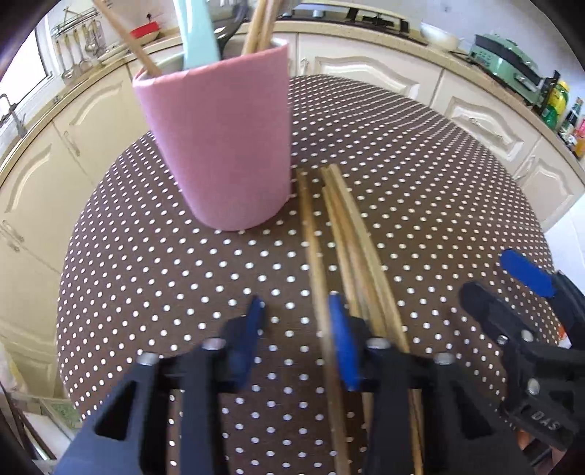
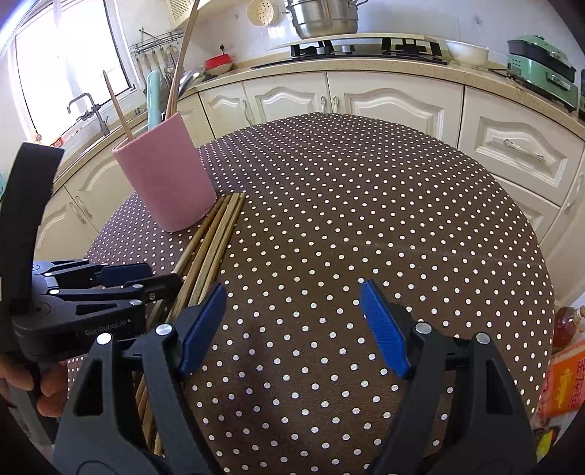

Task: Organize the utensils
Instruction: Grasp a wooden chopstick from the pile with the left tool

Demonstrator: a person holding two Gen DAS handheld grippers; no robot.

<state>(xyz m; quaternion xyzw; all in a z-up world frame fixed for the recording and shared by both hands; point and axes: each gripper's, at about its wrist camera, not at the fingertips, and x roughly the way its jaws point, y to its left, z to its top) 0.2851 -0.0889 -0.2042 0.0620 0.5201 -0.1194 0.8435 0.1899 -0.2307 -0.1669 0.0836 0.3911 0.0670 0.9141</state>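
A pink holder cup (image 1: 223,146) stands on the polka-dot table (image 1: 420,175), holding a teal utensil handle (image 1: 197,33) and a few wooden chopsticks (image 1: 261,25). Several loose wooden chopsticks (image 1: 351,234) lie on the table right of the cup. My left gripper (image 1: 298,329) is open, low over the near ends of the chopsticks; one chopstick runs between its fingers. In the right wrist view the cup (image 2: 164,175) and the loose chopsticks (image 2: 215,234) are at left, with the left gripper (image 2: 146,279) beside them. My right gripper (image 2: 292,321) is open and empty over bare tablecloth.
Cream kitchen cabinets (image 2: 395,102) and a counter ring the table, with a stove (image 2: 365,47), a steel pot (image 2: 321,18), a green appliance (image 2: 541,69) and a sink tap (image 2: 86,106). An orange packet (image 2: 566,376) and a bottle (image 2: 566,321) sit past the table's right edge.
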